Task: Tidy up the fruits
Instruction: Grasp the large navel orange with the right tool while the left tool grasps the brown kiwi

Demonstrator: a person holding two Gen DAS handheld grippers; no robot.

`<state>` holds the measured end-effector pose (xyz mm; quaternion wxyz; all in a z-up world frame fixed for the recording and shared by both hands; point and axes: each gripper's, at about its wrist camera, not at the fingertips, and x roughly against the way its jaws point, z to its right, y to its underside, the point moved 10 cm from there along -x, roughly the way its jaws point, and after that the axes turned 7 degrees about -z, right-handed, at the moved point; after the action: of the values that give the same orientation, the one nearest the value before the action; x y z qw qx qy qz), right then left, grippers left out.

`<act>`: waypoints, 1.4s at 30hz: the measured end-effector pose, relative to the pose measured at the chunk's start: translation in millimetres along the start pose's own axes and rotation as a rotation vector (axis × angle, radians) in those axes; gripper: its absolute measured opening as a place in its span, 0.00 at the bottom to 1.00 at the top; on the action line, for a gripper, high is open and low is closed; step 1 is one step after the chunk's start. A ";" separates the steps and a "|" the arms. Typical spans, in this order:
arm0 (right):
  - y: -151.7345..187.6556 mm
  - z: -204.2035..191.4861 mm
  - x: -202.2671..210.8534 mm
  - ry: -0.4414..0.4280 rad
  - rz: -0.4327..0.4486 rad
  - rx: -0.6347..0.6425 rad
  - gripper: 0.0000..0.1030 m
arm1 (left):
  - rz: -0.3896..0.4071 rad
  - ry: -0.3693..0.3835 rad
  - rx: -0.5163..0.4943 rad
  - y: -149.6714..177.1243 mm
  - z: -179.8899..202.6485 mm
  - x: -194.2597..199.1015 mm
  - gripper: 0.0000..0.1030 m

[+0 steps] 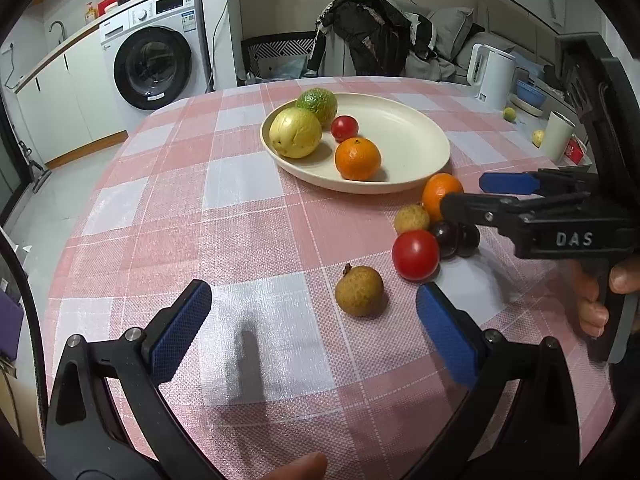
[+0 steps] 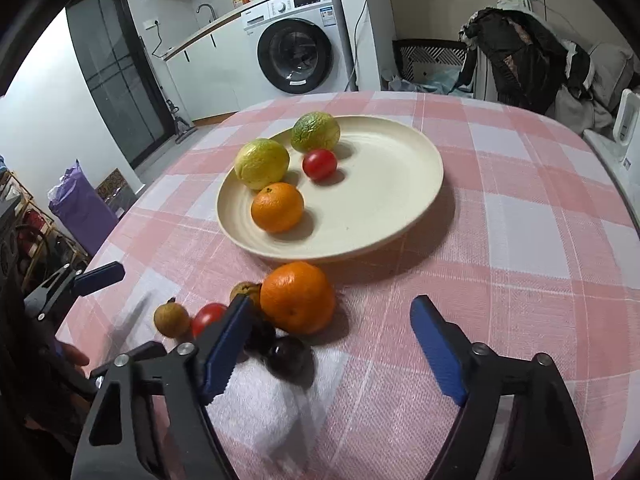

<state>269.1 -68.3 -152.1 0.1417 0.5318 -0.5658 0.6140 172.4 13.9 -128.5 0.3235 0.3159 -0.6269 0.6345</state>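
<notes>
The counter [image 1: 240,200] with the pink checked cloth fills the middle of both views. A cream plate [image 2: 380,184] sits at center, holding a yellow fruit [image 2: 262,163], a green fruit [image 2: 315,131], an orange [image 2: 277,207] and a small tomato [image 2: 319,164]. The right tongs [image 2: 332,344] are spread wide at the bottom, holding nothing; one finger touches the loose orange [image 2: 298,298]. The left tongs [image 1: 314,330] are spread wide too, empty, around a small brown fruit [image 1: 359,290].

Oranges [image 1: 357,159] – two; tomatoes [image 1: 415,255] – two; longans [image 1: 359,290] – two; dark grapes [image 2: 287,357] – two; plate [image 1: 416,140] – one
</notes>
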 end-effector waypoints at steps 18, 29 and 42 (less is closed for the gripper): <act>-0.5 -12.0 -8.1 -0.123 -0.022 -0.049 0.43 | -0.076 0.025 -0.047 7.5 4.4 -15.6 0.94; 0.3 -21.8 -2.8 -0.088 -0.011 -0.001 0.39 | -0.120 0.057 -0.032 15.8 6.0 -21.2 0.79; -1.4 -23.9 1.9 -0.072 0.006 0.026 0.39 | -0.112 0.079 -0.065 7.9 22.3 -21.2 0.39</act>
<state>257.7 -48.4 -145.0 0.1122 0.5538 -0.5640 0.6022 178.5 -8.7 -149.9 0.3931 0.3143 -0.6152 0.6068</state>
